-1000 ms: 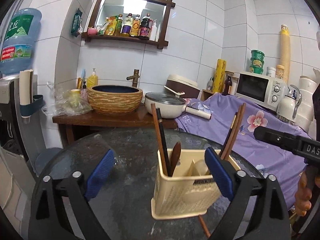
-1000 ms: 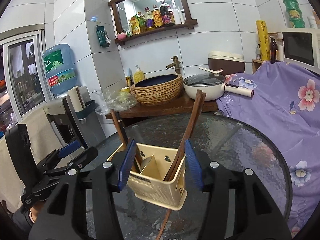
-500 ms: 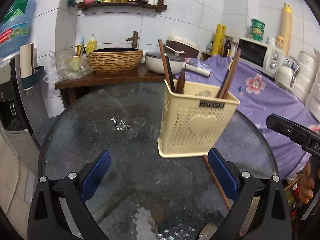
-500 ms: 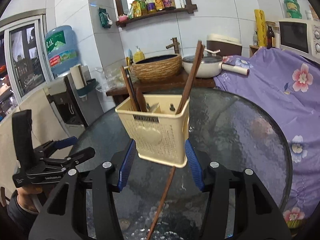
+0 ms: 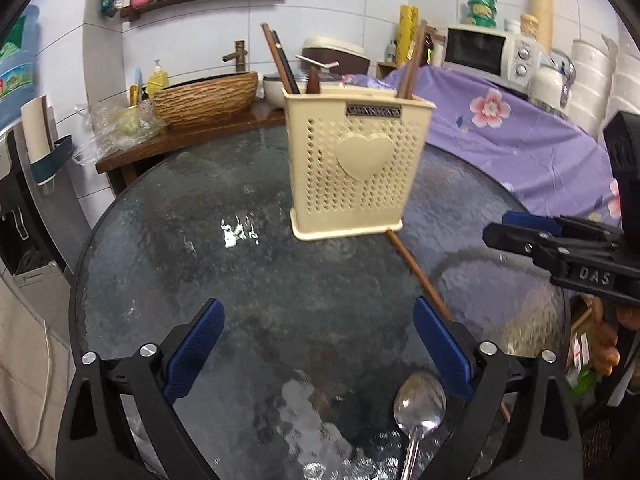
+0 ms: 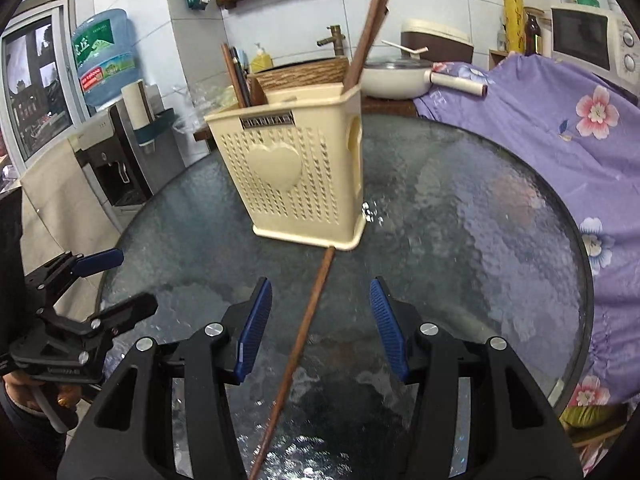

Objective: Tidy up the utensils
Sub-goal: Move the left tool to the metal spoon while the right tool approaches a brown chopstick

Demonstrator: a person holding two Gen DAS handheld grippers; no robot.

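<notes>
On the glass worktop, I hold my right fingers wide astride a loose chopstick lying against the cream utensil holder; my left fingers, equally wide and empty, hover near a spoon awaiting sorting.

A cream utensil basket with a perforated, heart-embossed front holds brown chopsticks on mottled dark glass table; purple floral cloth behind.

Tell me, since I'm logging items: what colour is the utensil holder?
Cream-yellow plastic utensil holder, perforated, with a raised heart; clearest in the left wrist view.
</notes>
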